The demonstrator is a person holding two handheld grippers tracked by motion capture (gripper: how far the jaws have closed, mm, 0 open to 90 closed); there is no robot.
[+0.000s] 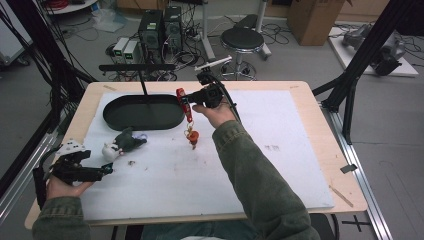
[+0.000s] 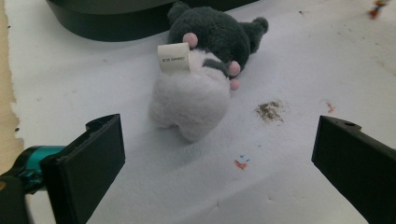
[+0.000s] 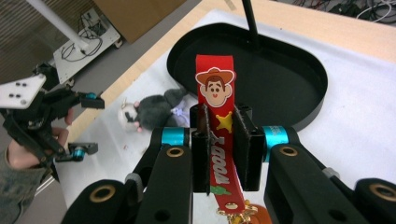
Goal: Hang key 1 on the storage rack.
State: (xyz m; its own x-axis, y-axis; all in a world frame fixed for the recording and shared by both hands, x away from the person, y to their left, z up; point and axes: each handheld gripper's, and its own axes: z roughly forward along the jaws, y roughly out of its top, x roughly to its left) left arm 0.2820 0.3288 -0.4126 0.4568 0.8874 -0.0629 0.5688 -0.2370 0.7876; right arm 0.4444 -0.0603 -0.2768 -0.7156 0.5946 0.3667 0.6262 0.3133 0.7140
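Note:
My right gripper point(image 1: 186, 101) point(image 3: 220, 140) is shut on a red cartoon-printed strap point(image 3: 215, 112) point(image 1: 185, 104), held above the white mat just right of the black oval tray point(image 1: 143, 112) point(image 3: 285, 79). A small orange charm point(image 1: 192, 136) dangles from the strap's lower end. A grey and white plush toy point(image 2: 201, 70) point(image 1: 122, 143) point(image 3: 154, 112) lies on the mat in front of the tray. My left gripper point(image 1: 105, 170) point(image 2: 219, 161) stands open at the table's left, its jaws wide apart just short of the plush.
A thin black post point(image 1: 143, 82) with a crossbar rises from the tray. The white mat point(image 1: 280, 130) covers most of the wooden table point(image 1: 310, 95). A stool point(image 1: 242, 41), computer cases and cables stand on the floor beyond the far edge.

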